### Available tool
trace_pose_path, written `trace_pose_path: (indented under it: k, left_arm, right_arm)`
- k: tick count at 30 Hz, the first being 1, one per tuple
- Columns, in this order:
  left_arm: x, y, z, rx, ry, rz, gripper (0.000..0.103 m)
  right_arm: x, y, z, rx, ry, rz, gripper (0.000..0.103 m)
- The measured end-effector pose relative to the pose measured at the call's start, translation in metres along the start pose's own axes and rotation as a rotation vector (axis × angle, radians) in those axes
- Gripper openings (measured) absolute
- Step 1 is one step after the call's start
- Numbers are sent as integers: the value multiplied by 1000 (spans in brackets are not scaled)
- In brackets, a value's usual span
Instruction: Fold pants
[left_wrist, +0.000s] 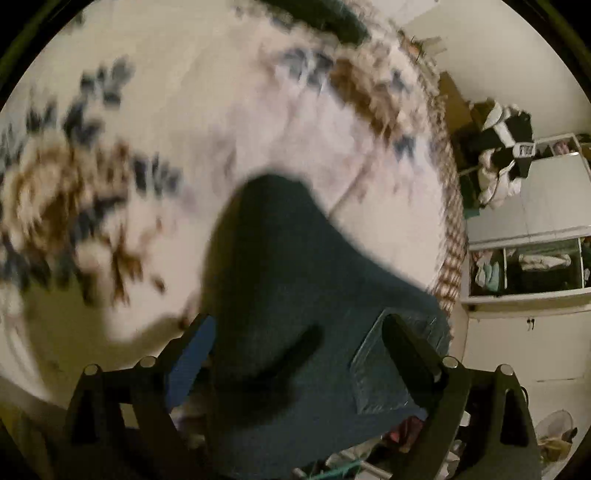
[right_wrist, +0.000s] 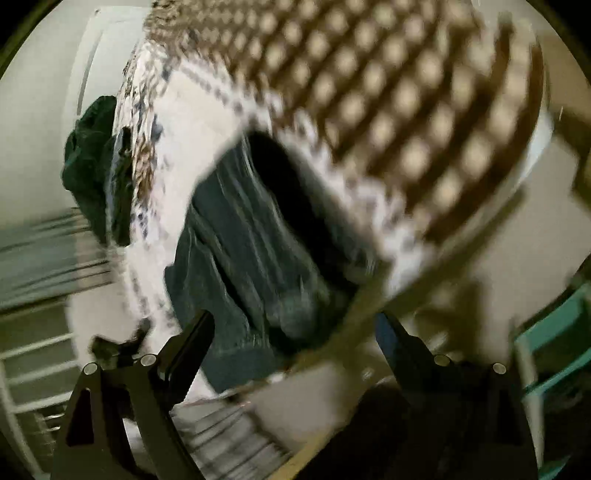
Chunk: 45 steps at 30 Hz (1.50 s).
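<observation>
lying on the patterned bedspread (left_wrist: 229, 122), dark jeans (left_wrist: 295, 295) sit between left hand-held gripper (left_wrist: 295, 332) fingers, spread wide; right hand-held gripper (right_wrist: 295, 328) wide too.

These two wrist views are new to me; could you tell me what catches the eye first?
The dark jeans dominate, lying between the left gripper's spread fingers on a white floral bedspread. In the right wrist view the jeans sit ahead of the open right gripper, under a blurred brown checkered border.

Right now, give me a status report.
Both grippers open: left gripper, right gripper. Dark jeans on patterned bedspread, between left fingers. Nothing blocking.
</observation>
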<state>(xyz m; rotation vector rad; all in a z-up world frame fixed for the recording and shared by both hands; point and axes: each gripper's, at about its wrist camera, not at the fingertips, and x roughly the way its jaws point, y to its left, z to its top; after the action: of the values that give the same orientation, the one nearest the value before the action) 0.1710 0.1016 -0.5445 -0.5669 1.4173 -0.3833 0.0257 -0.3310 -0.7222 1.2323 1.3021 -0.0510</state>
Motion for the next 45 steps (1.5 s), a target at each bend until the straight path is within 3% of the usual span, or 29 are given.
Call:
trace_pose_path:
  k: [4,7,11,16,19,21,24,25,27,28,29,30,31,32,35,45]
  left_arm:
    - [35,12,-11,-32,80,18,92]
    - [38,6,-11,13,66,27,92]
    - [41,4,-8,27,71,26,92]
    - [39,12,-12,18,71,3,94]
    - [41,11,-12,28,74,-3,100]
    - [44,8,-13,39,76,11,100]
    - [44,4,-12,58,68,18,100]
    - [44,1,-12,74,61,11,100]
    - [41,-2,-13,89,29,-9,99]
    - [37,-1,-14,87,12,-16,92]
    - [34,2,-15,83,2,-23,77]
    - [31,5,-17,76,-9,-24,65]
    - [23,13,-18,56,-26,-49,45]
    - [18,17,-20,46,-32,-73,35]
    - [2,14,-25,74,-48,-88,28]
    - [-80,-35,-29,86,-116,-128,27]
  right_arm:
    - [42,-6,-4,42,9,120,90]
    - [61,4,1,-2,-69,68,88]
    - [74,5,8,49,-97,48,88]
    - [69,32,9,-36,-63,164,88]
    - [74,41,17,-110,-57,61,88]
    - [91,32,25,-105,-6,-2,89]
    - [101,37,25,-105,9,47,91]
    - [103,44,24,-125,12,49,89]
    - [108,54,19,-172,7,41,70]
    - [108,57,16,-186,-2,34,57]
    - [107,58,13,-187,-15,35,49]
    - [103,59,12,-184,-28,45,47]
    - [98,60,10,-182,-42,52,45]
    - [93,63,9,-188,-52,49,44]
    - [78,69,0,-220,-59,38,43]
    - [15,111,-16,-272,-38,96,42]
